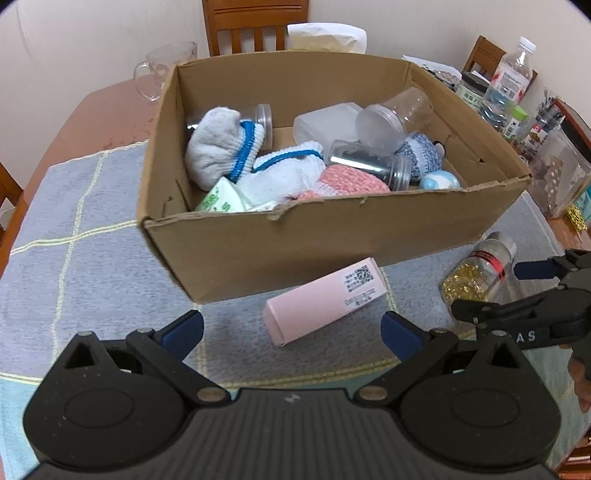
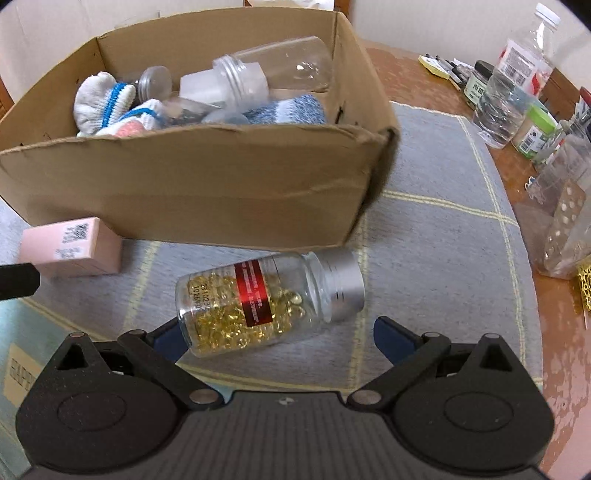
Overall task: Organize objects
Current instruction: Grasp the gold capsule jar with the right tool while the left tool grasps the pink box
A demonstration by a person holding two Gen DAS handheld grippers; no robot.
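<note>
A cardboard box (image 1: pixel 303 254) (image 2: pixel 207 192) stands on a grey checked cloth and holds socks, clear jars and a plastic case. A pink carton (image 1: pixel 325 301) (image 2: pixel 72 247) lies on the cloth in front of the box. My left gripper (image 1: pixel 291 332) is open and empty, just short of the carton. A clear bottle of yellow capsules (image 2: pixel 266 299) (image 1: pixel 480 269) with a silver cap lies on its side. My right gripper (image 2: pixel 277 338) is open around the bottle's lower end, the jaws apart from it. It shows at the right edge of the left wrist view (image 1: pixel 517 291).
Water bottles (image 2: pixel 513 85), jars (image 2: pixel 535 133) and a clear bag (image 2: pixel 565 221) crowd the table's right side. A glass mug (image 1: pixel 162 70) and a tissue box (image 1: pixel 327 35) stand behind the cardboard box. Wooden chairs (image 1: pixel 255 26) ring the table.
</note>
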